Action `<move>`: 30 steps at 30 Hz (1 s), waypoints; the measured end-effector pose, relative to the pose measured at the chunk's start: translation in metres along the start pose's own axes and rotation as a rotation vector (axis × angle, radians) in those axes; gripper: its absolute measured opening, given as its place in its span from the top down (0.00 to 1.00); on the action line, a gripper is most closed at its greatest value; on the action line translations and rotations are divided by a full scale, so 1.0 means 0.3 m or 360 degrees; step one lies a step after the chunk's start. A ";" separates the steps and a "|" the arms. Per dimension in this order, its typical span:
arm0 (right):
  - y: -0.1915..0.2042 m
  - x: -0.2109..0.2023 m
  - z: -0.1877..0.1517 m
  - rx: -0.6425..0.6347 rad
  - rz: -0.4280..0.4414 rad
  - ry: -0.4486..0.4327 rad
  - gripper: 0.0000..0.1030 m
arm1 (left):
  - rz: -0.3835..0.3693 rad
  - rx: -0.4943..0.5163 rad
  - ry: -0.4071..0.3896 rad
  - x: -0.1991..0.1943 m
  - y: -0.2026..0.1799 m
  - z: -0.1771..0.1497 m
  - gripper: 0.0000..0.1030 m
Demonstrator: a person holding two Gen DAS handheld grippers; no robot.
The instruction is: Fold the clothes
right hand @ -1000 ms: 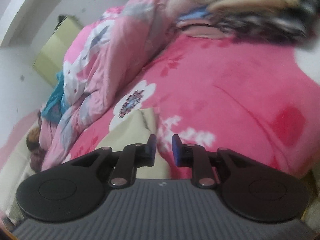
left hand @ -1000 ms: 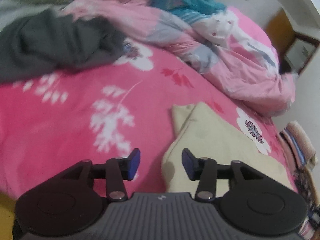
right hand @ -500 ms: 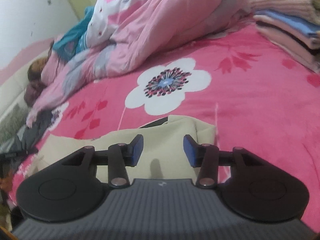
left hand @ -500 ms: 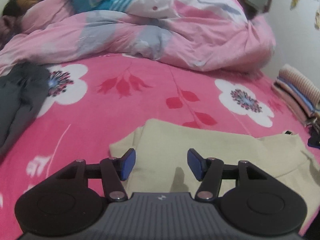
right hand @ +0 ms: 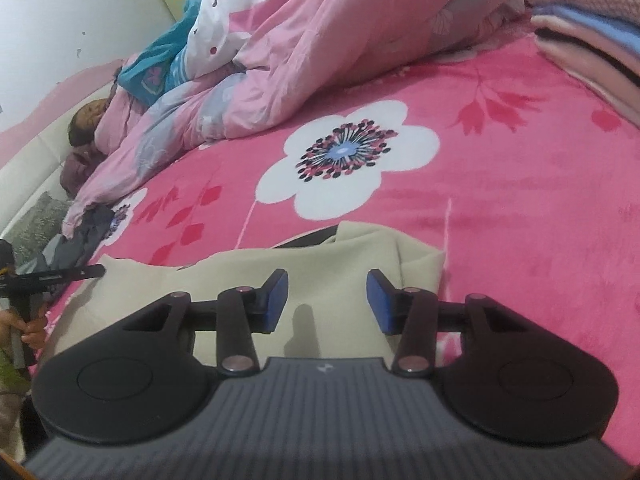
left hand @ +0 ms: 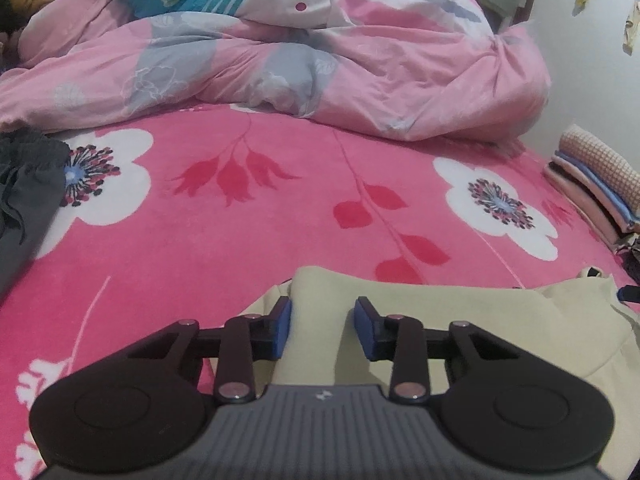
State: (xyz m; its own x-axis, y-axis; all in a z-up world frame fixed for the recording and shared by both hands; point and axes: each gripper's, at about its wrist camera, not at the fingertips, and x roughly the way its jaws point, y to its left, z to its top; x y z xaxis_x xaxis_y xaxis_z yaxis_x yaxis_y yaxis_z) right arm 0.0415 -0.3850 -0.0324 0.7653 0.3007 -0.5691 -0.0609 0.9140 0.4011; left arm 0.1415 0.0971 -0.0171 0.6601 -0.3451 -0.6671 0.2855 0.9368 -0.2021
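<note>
Hovering over the near edge of the bed, I hold my left claw [left hand: 322,326] above a beige garment [left hand: 460,312] that lies flat on the pink flowered blanket [left hand: 240,232]. Its blue pads [left hand: 282,330] stand apart; they have just been closing in, and a raised fold of the beige cloth sits between them, though I cannot tell whether either pad touches it. My right claw [right hand: 327,300] hangs over the same garment [right hand: 240,276] near its far right corner, its pads apart with nothing pinched, only flat cloth beneath.

In the right wrist view my left claw's dark tip [right hand: 60,276] shows at the garment's left end, with my hand [right hand: 34,330] behind it.

A dark grey garment [left hand: 24,192] lies crumpled at the left side of the blanket. A stack of folded clothes [left hand: 596,184] sits at the right edge of the bed. A rumpled pink quilt [left hand: 320,68] runs across the far side, and a person [right hand: 90,120] lies beneath it at the left.
</note>
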 end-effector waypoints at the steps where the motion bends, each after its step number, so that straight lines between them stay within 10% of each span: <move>1: -0.004 0.014 0.003 0.0002 0.0011 0.0006 0.58 | -0.0004 -0.0017 0.0001 0.004 0.004 -0.002 0.65; 8: -0.008 0.047 0.012 0.0028 0.0040 -0.0008 0.78 | 0.0048 -0.0101 -0.0040 0.018 0.002 -0.024 0.83; 17: -0.082 0.074 0.049 0.0104 -0.0019 0.0052 0.57 | -0.0006 -0.0170 -0.0040 0.048 0.028 -0.047 0.75; 22: -0.049 0.048 0.039 0.0027 -0.0023 0.0050 0.94 | 0.0044 -0.0144 -0.0096 0.052 0.008 -0.067 0.79; 30: 0.059 -0.094 0.101 -0.0153 -0.0034 -0.0239 0.97 | 0.0064 -0.0202 -0.0285 -0.039 0.014 -0.070 0.93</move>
State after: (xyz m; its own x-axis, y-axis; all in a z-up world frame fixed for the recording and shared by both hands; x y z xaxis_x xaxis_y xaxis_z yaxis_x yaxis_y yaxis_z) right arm 0.0383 -0.3855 0.0127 0.8538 0.2437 -0.4600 -0.0993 0.9437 0.3156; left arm 0.1205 0.1061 -0.0251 0.7853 -0.3013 -0.5409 0.1740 0.9458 -0.2742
